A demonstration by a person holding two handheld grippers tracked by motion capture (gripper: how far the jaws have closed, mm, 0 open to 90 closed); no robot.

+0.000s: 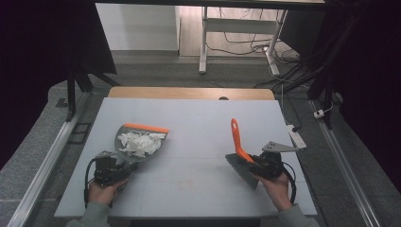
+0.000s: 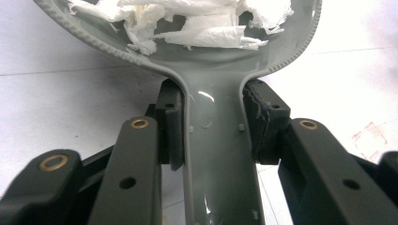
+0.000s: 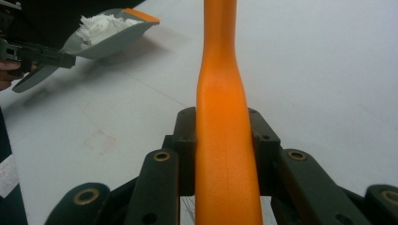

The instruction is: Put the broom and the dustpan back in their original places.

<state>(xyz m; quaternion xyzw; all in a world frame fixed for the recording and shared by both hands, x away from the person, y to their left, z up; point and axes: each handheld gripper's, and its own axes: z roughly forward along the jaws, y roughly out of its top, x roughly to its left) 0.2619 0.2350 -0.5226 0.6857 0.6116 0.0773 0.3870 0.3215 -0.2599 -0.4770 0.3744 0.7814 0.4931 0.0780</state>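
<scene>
A grey dustpan (image 1: 137, 142) with an orange front lip was seen at the left of the white table (image 1: 198, 123), its pan raised off the surface in the right gripper view. It was filled with crumpled white paper scraps (image 1: 141, 142), heaped mostly toward its back. Its grey handle (image 2: 218, 154) was clamped between the jaws of the left gripper (image 1: 109, 168), whose pads pressed both sides of it. At the right, a brush (image 1: 241, 156) with an orange handle (image 3: 224, 140) and dark grey bristles was gripped by the right gripper (image 1: 267, 163), the jaws closed on the handle, which pointed toward the far side. The two tools were held well apart.
</scene>
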